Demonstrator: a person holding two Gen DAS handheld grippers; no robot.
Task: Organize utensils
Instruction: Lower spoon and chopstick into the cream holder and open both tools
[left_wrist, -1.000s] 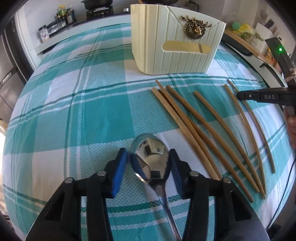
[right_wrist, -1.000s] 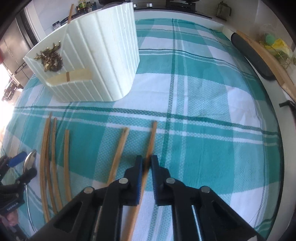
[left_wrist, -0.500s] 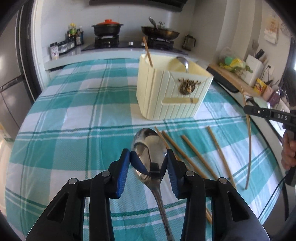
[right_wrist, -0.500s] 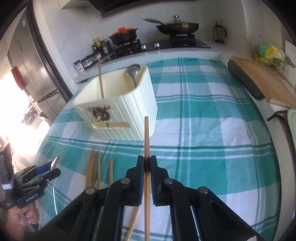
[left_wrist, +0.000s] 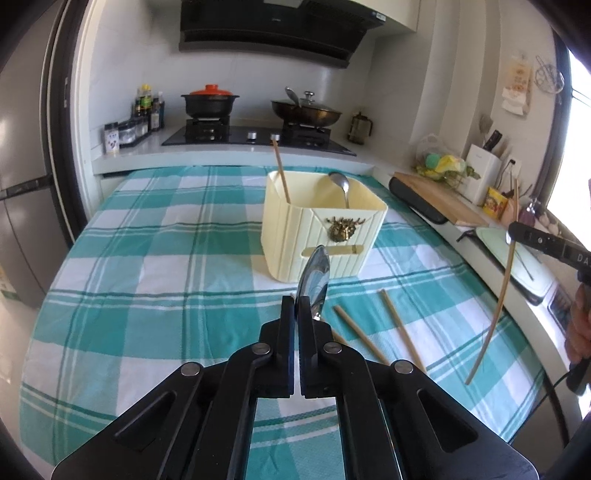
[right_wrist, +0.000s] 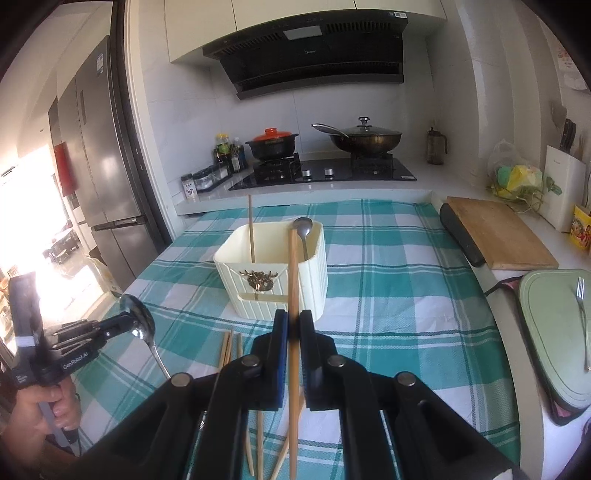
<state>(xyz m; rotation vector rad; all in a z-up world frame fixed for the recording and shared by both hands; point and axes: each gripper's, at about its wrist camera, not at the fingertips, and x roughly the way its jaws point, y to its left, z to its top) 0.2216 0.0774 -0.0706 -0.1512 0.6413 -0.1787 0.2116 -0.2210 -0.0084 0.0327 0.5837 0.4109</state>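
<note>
My left gripper (left_wrist: 295, 306) is raised above the checked cloth, its jaws closing tight on a metal spoon (left_wrist: 316, 273), whose bowl stands on edge just ahead of the pads. The right wrist view shows that gripper (right_wrist: 123, 325) at the left with the spoon (right_wrist: 138, 317). My right gripper (right_wrist: 293, 325) is shut on a wooden chopstick (right_wrist: 293, 266) that points up toward the cream utensil holder (right_wrist: 273, 273). In the left wrist view the same chopstick (left_wrist: 495, 314) hangs from the right gripper (left_wrist: 511, 234). The holder (left_wrist: 321, 236) contains one chopstick and one spoon.
Several loose chopsticks (left_wrist: 400, 328) lie on the cloth in front of the holder. At the right edge are a wooden board (right_wrist: 498, 236) and a green tray (right_wrist: 546, 332) with a fork. A stove with pots stands behind, and a fridge at the left.
Both grippers have risen off the cloth, one carrying the spoon and the other the chopstick. The left jaws have closed much narrower and the spoon has turned on edge.
</note>
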